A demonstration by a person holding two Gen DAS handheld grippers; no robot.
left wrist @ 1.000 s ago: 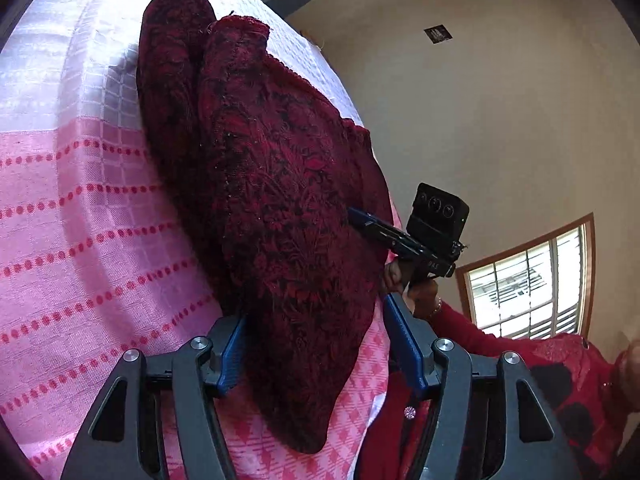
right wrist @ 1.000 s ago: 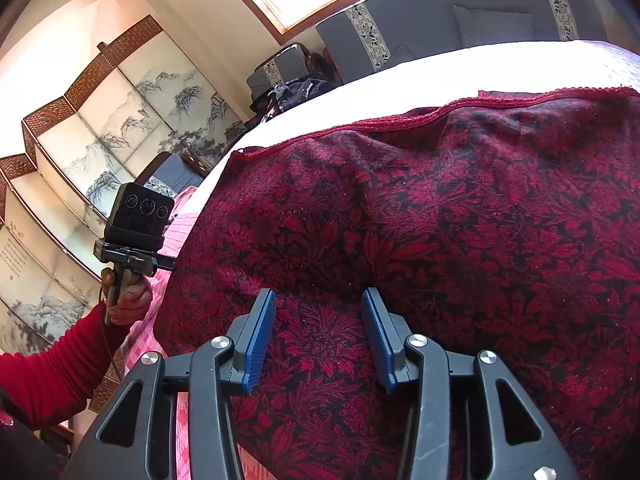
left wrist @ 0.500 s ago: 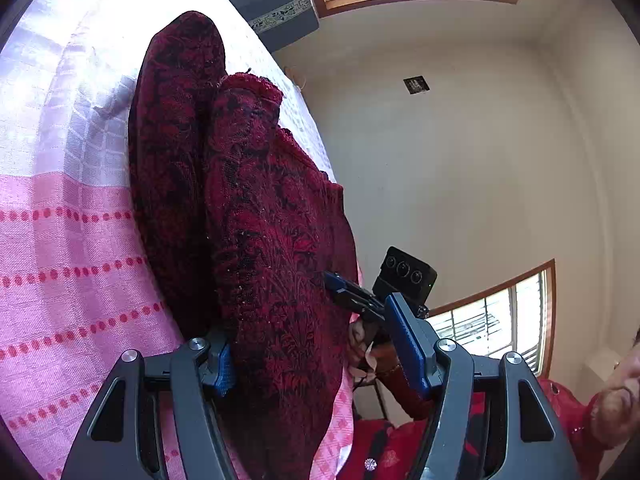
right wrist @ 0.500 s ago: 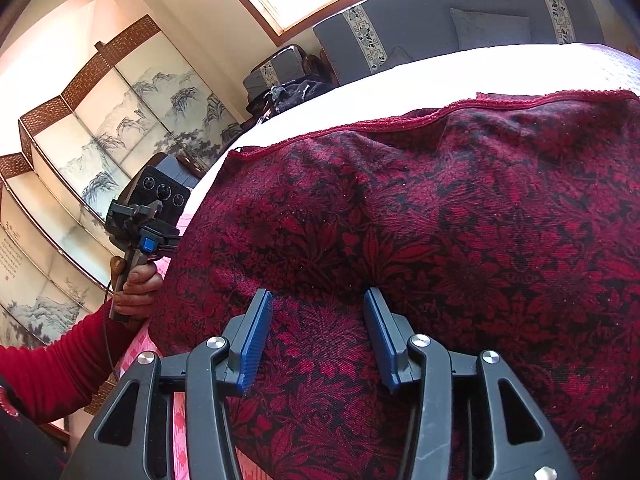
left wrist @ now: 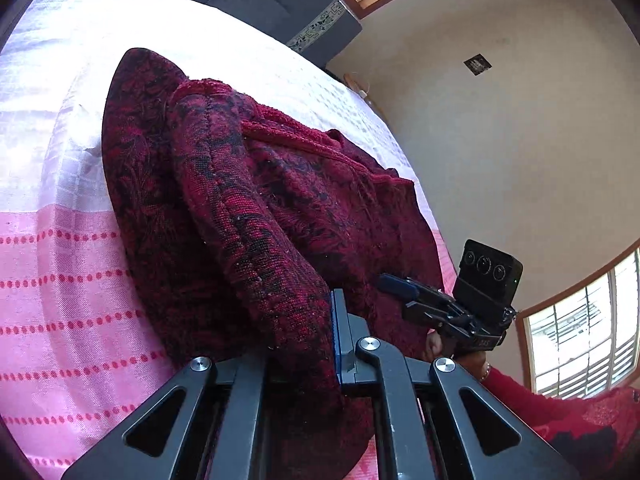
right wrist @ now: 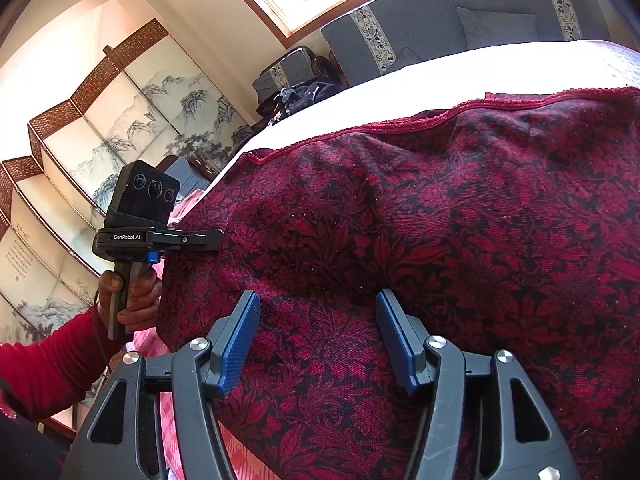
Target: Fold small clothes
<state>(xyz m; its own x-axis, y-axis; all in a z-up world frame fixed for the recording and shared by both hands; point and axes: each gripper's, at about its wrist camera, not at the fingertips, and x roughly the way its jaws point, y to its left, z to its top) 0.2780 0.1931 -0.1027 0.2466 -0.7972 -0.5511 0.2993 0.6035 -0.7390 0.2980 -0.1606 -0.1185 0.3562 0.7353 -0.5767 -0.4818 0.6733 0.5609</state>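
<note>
A dark red floral garment [left wrist: 260,200] lies bunched on the pink and white bed cover [left wrist: 60,280]. My left gripper [left wrist: 320,340] is shut on a thick raised fold at its near edge. The cloth hides one finger, and only one blue pad [left wrist: 336,332] shows. From the right wrist view, the left gripper [right wrist: 218,240] bites into the garment's [right wrist: 440,240] left edge. My right gripper [right wrist: 318,320] hovers over the garment's near part with its jaws opening. Cloth lies between the blue pads but they do not press it. The right gripper [left wrist: 396,284] also shows at the garment's far side.
A grey cushioned headboard [right wrist: 440,20] runs along the far side of the bed. A painted folding screen [right wrist: 120,128] stands on the left, with dark bags [right wrist: 296,88] beside it. A window [left wrist: 580,340] is on the right wall. A person's red sleeve [right wrist: 48,360] reaches in.
The left gripper's jaws went from wide apart around the garment's edge to closed on a fold, which now stands raised. The right gripper's jaws have spread wider over the cloth.
</note>
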